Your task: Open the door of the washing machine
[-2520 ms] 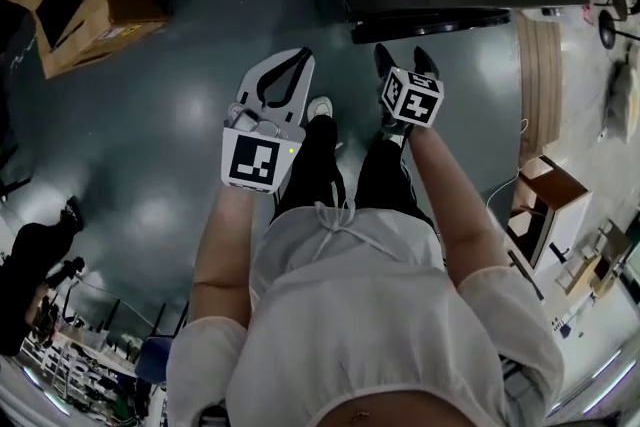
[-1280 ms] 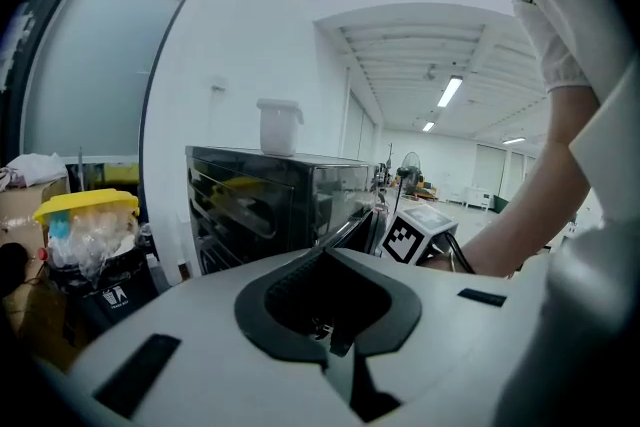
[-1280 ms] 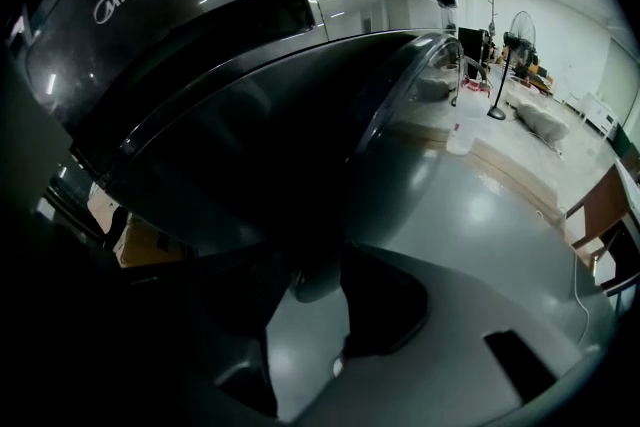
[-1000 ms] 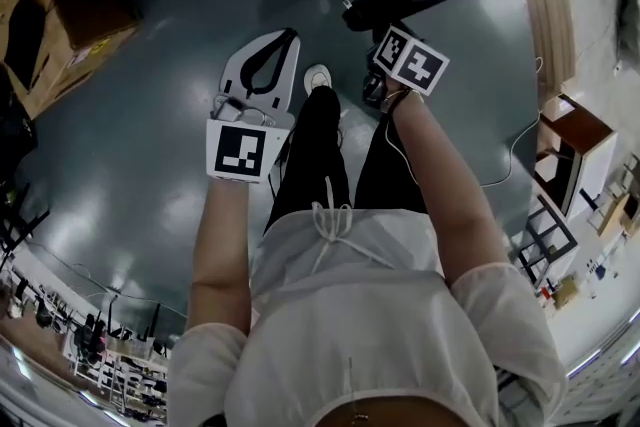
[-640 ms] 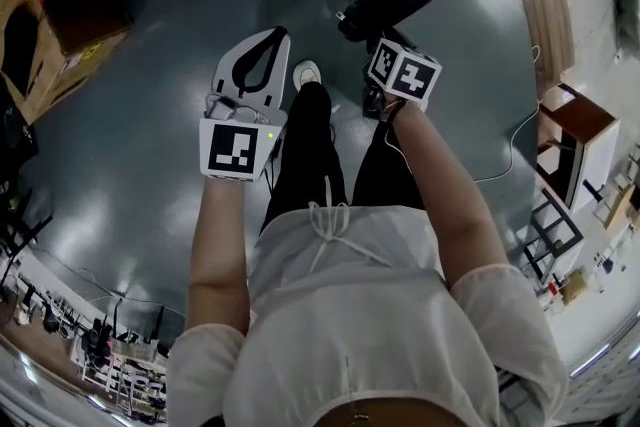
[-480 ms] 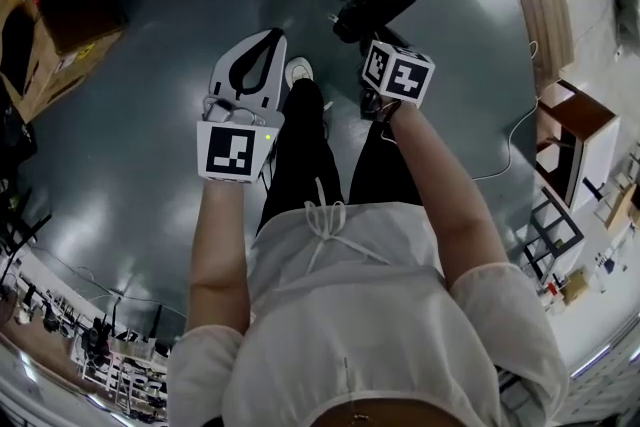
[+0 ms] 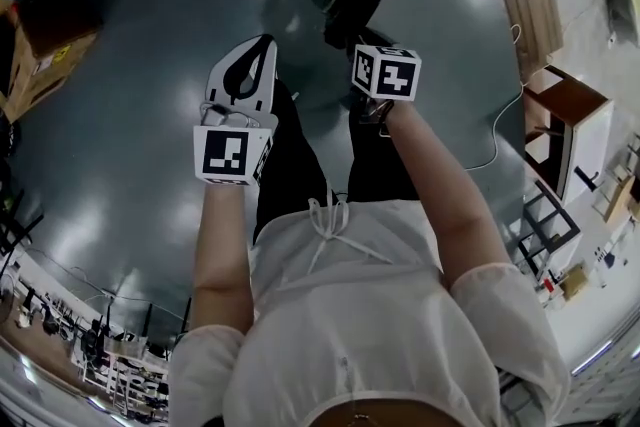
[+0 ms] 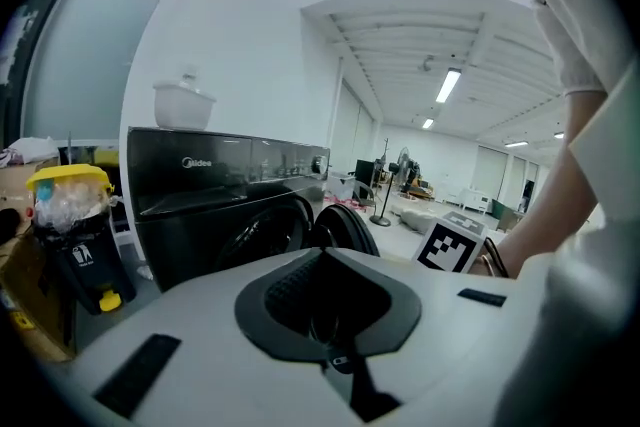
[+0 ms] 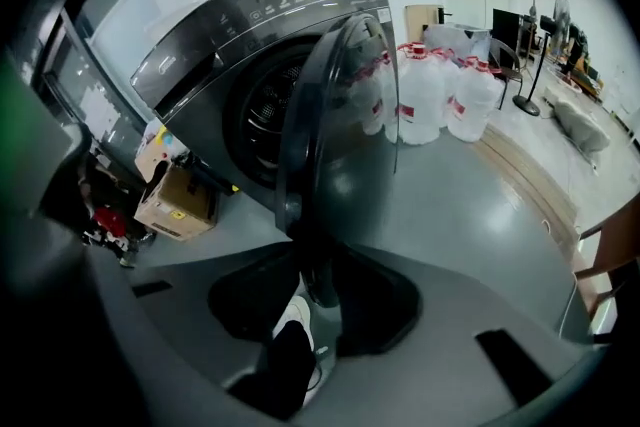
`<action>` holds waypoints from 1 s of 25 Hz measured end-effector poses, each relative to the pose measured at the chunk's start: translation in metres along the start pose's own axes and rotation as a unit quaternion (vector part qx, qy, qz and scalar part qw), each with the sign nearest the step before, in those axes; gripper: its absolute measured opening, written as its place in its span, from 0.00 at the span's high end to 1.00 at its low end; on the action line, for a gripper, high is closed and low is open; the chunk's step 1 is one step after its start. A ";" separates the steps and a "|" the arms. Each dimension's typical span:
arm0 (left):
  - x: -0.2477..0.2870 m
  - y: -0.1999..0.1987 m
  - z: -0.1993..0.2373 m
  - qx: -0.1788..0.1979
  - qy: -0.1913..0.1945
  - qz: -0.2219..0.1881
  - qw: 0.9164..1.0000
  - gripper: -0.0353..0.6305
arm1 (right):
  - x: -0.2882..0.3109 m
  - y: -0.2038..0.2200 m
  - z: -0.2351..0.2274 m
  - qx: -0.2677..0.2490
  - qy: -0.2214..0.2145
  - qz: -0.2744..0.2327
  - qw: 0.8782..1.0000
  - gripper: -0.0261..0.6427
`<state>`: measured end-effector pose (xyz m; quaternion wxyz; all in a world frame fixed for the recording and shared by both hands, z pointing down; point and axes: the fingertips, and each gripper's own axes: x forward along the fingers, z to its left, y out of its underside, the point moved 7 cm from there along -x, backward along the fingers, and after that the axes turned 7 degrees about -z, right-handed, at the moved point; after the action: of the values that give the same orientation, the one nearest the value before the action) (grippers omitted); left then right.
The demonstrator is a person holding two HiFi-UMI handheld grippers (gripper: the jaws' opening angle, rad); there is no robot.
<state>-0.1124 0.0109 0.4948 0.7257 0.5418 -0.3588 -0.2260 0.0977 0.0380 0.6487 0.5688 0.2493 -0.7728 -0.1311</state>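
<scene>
Washing machine (image 9: 225, 50) door (image 9: 322, 130) is standing open and upright, at 12 o'clock from the person, its free rim pointing back toward 6. Right tongs (image 9: 318, 293) have just been closing and are pinching that rim. Left tongs (image 7: 264, 43) are hanging pressed together, empty.

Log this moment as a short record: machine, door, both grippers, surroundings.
machine: dark front-loading washing machine, drum opening exposed
door: door swung well open, seen nearly edge-on in the right gripper view
right: right gripper gripping the door's rim; its jaws have just been closing
left: left gripper shut, nothing in it, clear of the machine
nearby: water jugs beyond the door; cardboard box on the floor; white container on top of the machine
</scene>
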 end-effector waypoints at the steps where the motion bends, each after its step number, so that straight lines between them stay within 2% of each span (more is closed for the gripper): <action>1: 0.004 0.001 -0.011 0.002 0.003 0.001 1.000 0.91 | -0.005 0.001 -0.012 0.002 -0.002 0.000 1.000 0.81; 11: 0.060 0.012 -0.127 0.021 0.023 -0.001 1.000 0.91 | -0.056 0.007 -0.135 -0.007 0.029 -0.008 1.000 0.83; 17: 0.098 0.011 -0.190 0.014 0.022 -0.017 1.000 0.91 | -0.076 -0.006 -0.201 -0.040 0.025 -0.009 0.999 0.84; 22: 0.125 0.017 -0.232 0.011 0.032 -0.001 0.999 0.91 | -0.085 -0.024 -0.251 -0.073 0.005 0.000 0.997 0.84; 25: 0.142 0.016 -0.250 0.017 0.041 0.004 0.999 0.91 | -0.090 -0.036 -0.278 -0.086 0.008 0.002 0.996 0.84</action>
<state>0.1693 0.0703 0.5106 0.7314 0.5617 -0.3344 -0.1944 0.3895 0.0784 0.6462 0.5948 0.1991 -0.7542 -0.1945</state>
